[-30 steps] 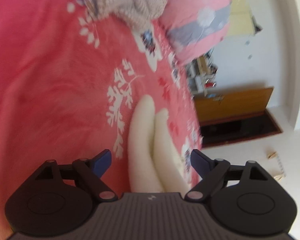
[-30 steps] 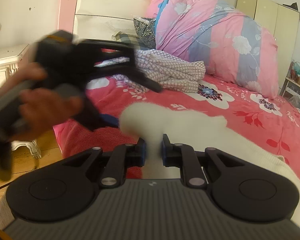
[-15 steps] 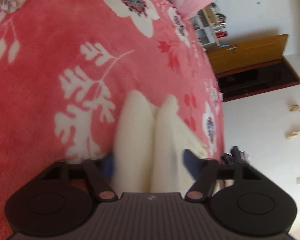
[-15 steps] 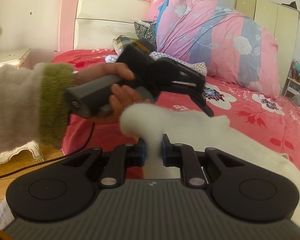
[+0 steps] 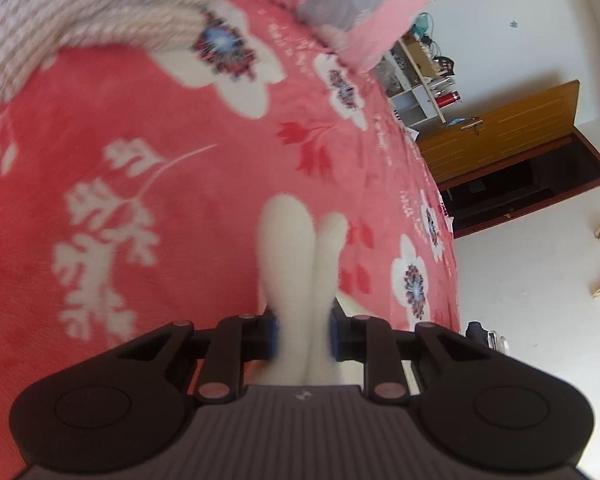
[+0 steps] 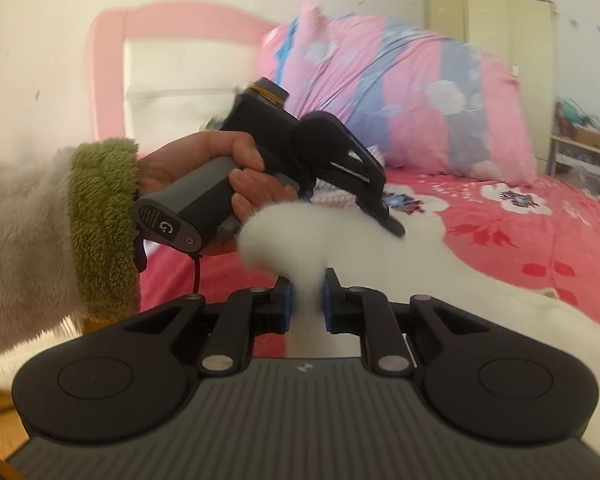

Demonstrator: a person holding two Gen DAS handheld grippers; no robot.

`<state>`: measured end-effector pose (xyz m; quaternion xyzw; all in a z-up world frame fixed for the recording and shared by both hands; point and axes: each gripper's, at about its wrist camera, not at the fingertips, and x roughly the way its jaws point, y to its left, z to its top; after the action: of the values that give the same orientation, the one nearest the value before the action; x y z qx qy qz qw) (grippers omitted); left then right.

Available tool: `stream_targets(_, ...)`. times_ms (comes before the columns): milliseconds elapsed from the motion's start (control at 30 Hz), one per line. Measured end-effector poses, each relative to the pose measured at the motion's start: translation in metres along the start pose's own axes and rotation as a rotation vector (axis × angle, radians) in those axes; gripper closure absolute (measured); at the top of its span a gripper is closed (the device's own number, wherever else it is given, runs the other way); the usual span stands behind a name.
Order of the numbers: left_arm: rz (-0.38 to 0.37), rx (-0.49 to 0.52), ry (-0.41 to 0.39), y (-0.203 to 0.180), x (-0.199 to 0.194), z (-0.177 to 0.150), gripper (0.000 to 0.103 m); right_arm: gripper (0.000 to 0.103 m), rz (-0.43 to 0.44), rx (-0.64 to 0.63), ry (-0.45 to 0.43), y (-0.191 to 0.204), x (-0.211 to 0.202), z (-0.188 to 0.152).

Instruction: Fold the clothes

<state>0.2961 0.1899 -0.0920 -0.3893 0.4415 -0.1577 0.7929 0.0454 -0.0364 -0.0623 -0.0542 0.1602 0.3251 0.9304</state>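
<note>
A fluffy white garment [image 6: 300,232] lies across the red floral bedspread [image 6: 500,220]. My right gripper [image 6: 305,304] is shut on a bunched fold of it near the bed's edge. In the left wrist view, my left gripper [image 5: 302,336] is shut on two upright white folds of the same white garment [image 5: 296,264], above the bedspread [image 5: 140,160]. From the right wrist camera I see a hand [image 6: 220,168] with a green cuff holding the left gripper's handle, its fingers [image 6: 384,216] touching the garment just beyond my right one.
A checked garment [image 5: 80,12] is heaped at the head of the bed beside a pink and blue duvet [image 6: 400,100]. A pink headboard [image 6: 148,60] stands behind. A wooden door [image 5: 500,128], shelves [image 5: 424,84] and bare floor [image 5: 540,280] lie past the bed's far side.
The left gripper went from open around the white folds to shut on them. It swung in beside the right gripper. The right gripper kept its hold and lifted slightly.
</note>
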Motion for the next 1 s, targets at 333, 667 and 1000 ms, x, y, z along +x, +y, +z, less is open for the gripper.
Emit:
stream_targets(333,0.071,0.203,-0.059,-0.126,0.002,-0.044,0.080,0.090,-0.079,0.150,-0.164,-0.037,-0.060,-0.009)
stream_targets(667,0.128,0.395,0.044,-0.243,0.083,-0.135,0.076,0.090,-0.182,0.342,-0.292,-0.102,-0.133,-0.047)
stream_targets(1000,0.030,0.424,0.258,-0.222,0.171,-0.217,0.061,0.070,-0.112,0.883,-0.209,-0.205,-0.159,-0.163)
